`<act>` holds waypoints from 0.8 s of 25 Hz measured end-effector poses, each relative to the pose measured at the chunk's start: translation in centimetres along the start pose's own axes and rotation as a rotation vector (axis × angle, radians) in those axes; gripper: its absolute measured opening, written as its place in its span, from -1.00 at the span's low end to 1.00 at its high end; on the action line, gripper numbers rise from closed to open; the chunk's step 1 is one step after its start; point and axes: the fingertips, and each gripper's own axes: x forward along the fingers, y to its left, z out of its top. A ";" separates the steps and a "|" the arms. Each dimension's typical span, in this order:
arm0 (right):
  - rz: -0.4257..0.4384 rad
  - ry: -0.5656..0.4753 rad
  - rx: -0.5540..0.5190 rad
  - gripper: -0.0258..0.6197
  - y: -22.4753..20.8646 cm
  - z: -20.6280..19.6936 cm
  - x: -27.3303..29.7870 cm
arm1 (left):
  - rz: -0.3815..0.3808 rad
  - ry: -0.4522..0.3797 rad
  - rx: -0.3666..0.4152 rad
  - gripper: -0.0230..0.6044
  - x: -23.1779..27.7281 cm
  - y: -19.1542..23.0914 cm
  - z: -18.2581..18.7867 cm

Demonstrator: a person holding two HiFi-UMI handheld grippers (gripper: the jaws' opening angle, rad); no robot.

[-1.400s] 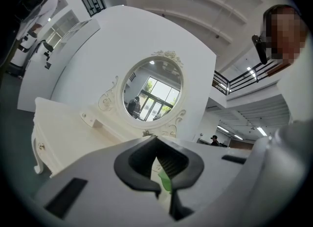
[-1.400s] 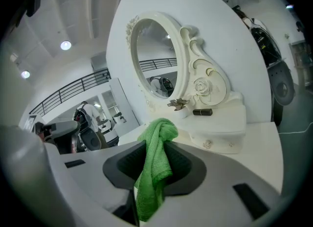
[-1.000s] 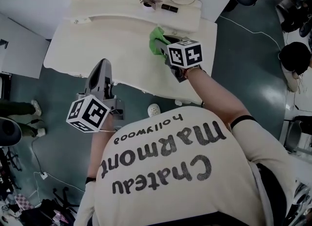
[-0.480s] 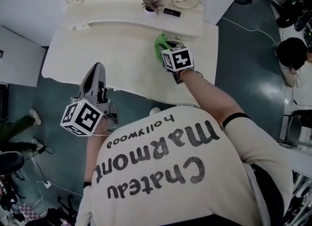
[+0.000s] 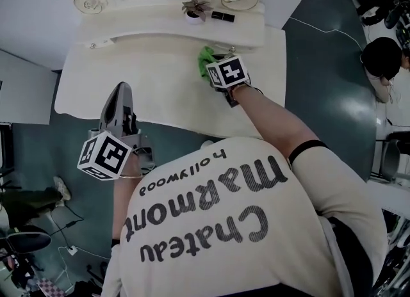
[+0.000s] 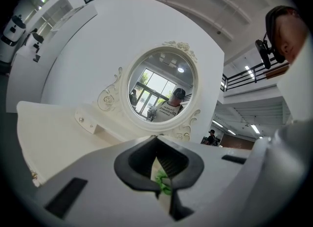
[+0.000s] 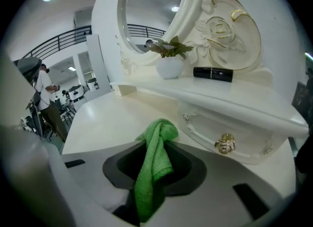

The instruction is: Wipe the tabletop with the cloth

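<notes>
The right hand-held gripper (image 7: 154, 165), clamped on the green cloth (image 5: 205, 59), has edged left over the cream table (image 5: 154, 78) in the past second, and the cloth sits near the back shelf. The left hand-held gripper (image 5: 120, 92), jaws together and empty, still hangs at the table's front edge. A potted plant (image 7: 169, 67) and a black tube (image 7: 212, 74) stand on the shelf below an oval mirror (image 6: 161, 91). The floor (image 5: 320, 84) is dark teal.

Bright even light, fisheye edges, sharp focus
</notes>
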 end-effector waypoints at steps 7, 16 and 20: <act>-0.025 0.014 -0.058 -0.57 -1.2 -0.7 -0.8 | -0.048 0.030 -0.014 -0.90 2.3 -1.3 -1.3; -0.119 -0.009 0.041 -0.58 -5.6 -3.2 -4.2 | -0.120 0.047 -0.002 -0.90 4.7 -4.1 -1.6; -0.140 -0.019 0.063 -0.58 -7.2 -4.5 -5.7 | -0.158 0.065 0.008 -0.90 5.7 -5.8 -2.3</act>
